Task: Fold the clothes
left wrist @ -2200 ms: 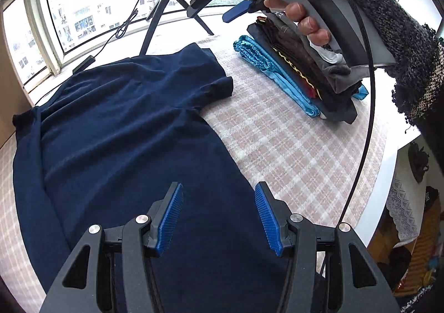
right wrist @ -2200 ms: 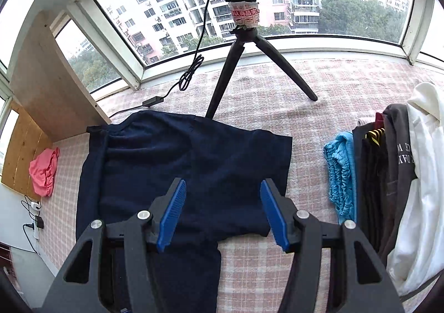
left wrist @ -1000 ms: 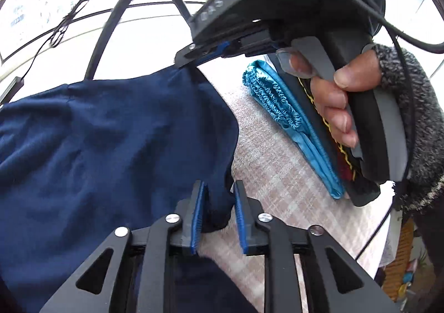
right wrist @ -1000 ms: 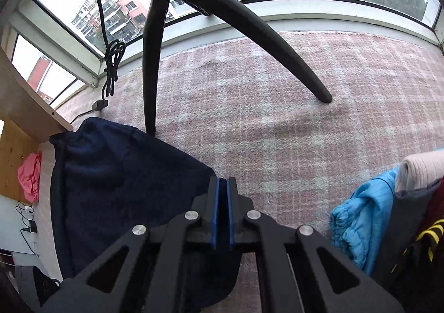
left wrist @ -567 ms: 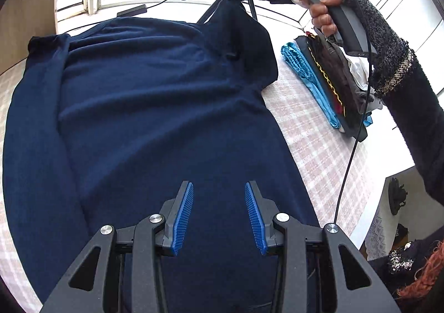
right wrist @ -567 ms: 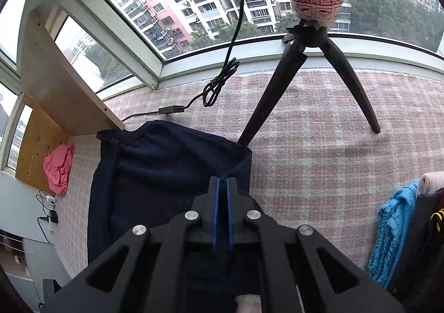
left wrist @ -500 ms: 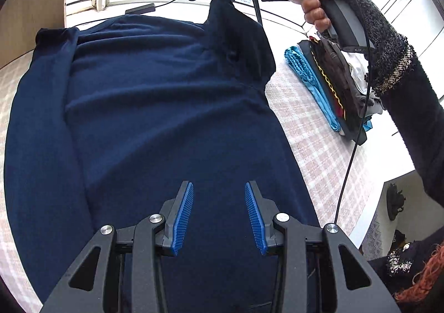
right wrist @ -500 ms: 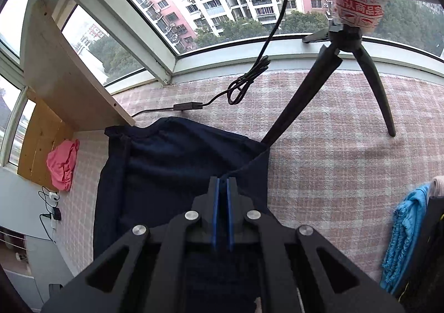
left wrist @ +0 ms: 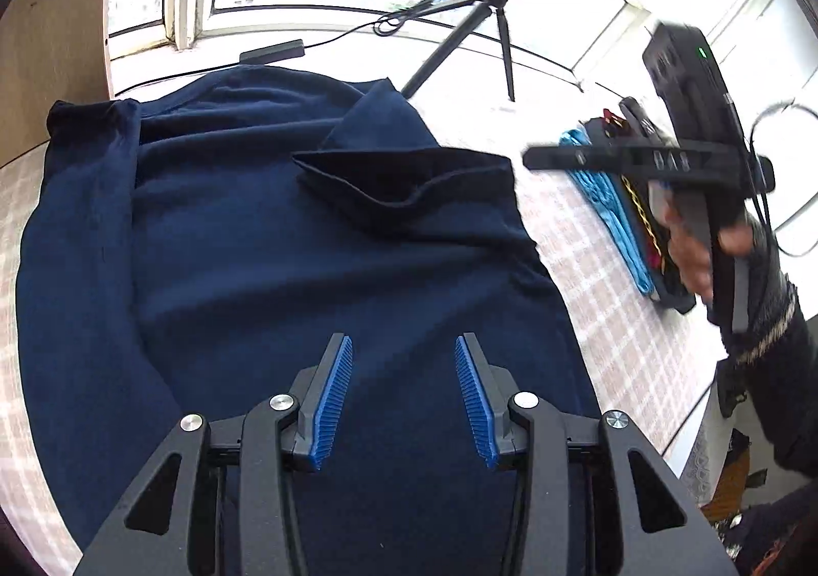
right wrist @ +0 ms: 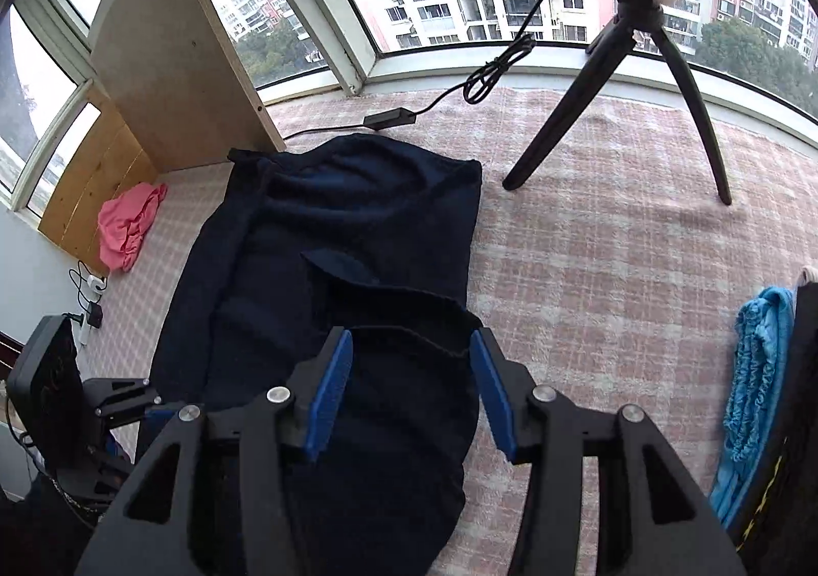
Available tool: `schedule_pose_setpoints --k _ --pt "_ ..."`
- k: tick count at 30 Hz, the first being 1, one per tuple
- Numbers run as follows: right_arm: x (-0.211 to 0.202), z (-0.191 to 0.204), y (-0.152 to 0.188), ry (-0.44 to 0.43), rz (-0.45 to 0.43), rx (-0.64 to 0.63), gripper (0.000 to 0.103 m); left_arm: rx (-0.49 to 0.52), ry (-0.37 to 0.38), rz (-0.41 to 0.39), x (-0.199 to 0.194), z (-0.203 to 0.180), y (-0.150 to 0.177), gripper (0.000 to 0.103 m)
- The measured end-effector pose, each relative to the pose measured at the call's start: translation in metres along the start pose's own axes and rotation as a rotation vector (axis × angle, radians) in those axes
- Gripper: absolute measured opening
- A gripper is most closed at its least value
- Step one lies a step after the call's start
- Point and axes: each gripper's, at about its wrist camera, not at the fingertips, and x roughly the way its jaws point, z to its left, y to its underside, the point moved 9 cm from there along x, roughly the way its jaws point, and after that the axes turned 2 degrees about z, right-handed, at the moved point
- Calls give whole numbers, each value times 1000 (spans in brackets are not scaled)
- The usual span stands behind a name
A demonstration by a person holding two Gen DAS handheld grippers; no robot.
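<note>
A navy blue shirt (left wrist: 255, 244) lies spread on the checked cloth, its right sleeve (left wrist: 409, 187) folded inward on top of the body. My left gripper (left wrist: 404, 346) hovers over the shirt's lower half, jaws opening, nothing between them. In the right wrist view the shirt (right wrist: 332, 228) runs away from me, and the folded sleeve's edge (right wrist: 399, 305) lies just beyond and below my right gripper (right wrist: 411, 341). Its jaws are opening and the pads do not press the fabric. The right gripper (left wrist: 639, 157) shows blurred in the left wrist view, off the shirt's right edge.
A stack of folded clothes (left wrist: 629, 218), the bottom one light blue (right wrist: 756, 371), sits to the right. A black tripod (right wrist: 639, 80) with a ring light stands beyond the shirt. A cable adapter (right wrist: 388, 118), a wooden board (right wrist: 168, 54) and a pink garment (right wrist: 128, 228) lie at the left.
My right gripper carried the sleeve inward over the shirt, then opened and let it drop. My left gripper let go of the shirt's edge, drew back and widened its jaws.
</note>
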Motion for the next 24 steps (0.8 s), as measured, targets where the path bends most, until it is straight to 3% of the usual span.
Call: schedule_pose_setpoints --k 3,7,9,10,11,12,13,16,18,22,24 --pt "19 -12 15 -14 10 23 48 -113 42 11 22 27 -42 41" --pt "33 -11 19 -59 -4 14 48 -264 111 48 45 54 -71 41" --pt "33 -7 16 -80 -24 -8 47 -292 122 53 51 59 -80 41" --pt "32 -5 15 -89 -33 -22 35 -304 124 54 54 61 -84 47" --pt "31 -3 14 -95 -40 -34 14 -314 125 57 58 62 -87 53" --pt "31 -1 13 -96 -41 -43 5 -331 119 66 63 65 -90 53" --pt "31 1 13 -97 -43 -53 4 -347 120 75 68 66 -92 49" --pt "17 1 10 -79 -72 -88 4 -399 170 58 75 63 -106 10" --pt "1 -1 5 -61 -109 -103 4 -419 204 23 72 58 -121 7" --pt "-40 2 0 -64 -186 -145 4 -311 229 -54 48 36 -142 3" --pt "-38 20 12 -100 -158 -210 4 -264 174 -72 41 43 -139 8"
